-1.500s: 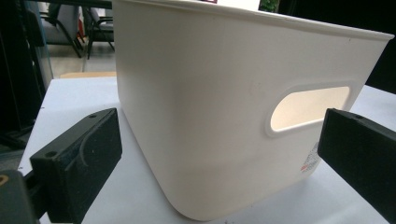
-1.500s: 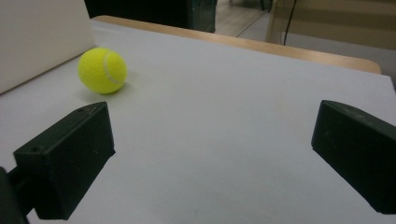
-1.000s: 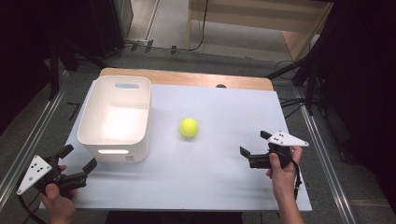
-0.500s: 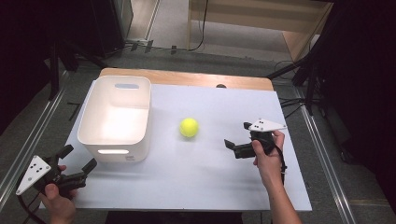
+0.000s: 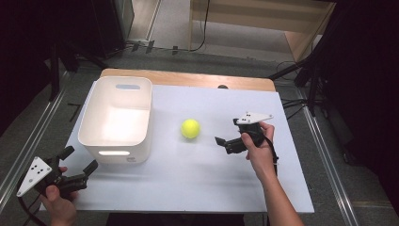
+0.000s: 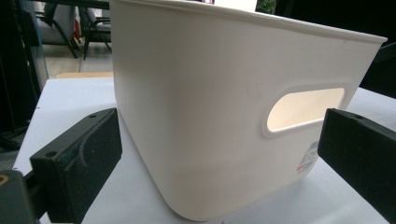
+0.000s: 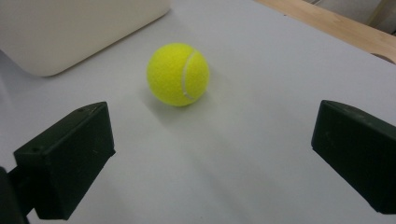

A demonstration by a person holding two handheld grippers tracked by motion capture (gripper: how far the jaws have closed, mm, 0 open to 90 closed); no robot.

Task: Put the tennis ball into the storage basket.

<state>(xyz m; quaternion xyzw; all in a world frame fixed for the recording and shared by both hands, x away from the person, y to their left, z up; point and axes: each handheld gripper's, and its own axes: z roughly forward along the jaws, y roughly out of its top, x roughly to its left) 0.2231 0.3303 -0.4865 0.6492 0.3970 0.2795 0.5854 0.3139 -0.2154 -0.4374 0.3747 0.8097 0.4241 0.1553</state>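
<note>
Here the right gripper (image 5: 225, 140) has its fingers (image 7: 65, 158) spread wide, holding nothing, aimed at the yellow tennis ball (image 5: 190, 128) lying just ahead on the white bench (image 5: 197, 179). The left gripper (image 5: 79, 165), fingers (image 6: 79, 158) likewise wide apart, faces the white bin (image 5: 117, 117); a small sticker (image 6: 308, 161) near its handle slot is unreadable.

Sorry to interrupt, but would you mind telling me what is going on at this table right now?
A person holds a two-jaw gripper in each hand over a white table. The right gripper is open and aimed at a yellow tennis ball lying loose on the table, not yet touching it. The left gripper is open too, near the front of a white plastic bin with a handle slot. Nothing is gripped.
</note>
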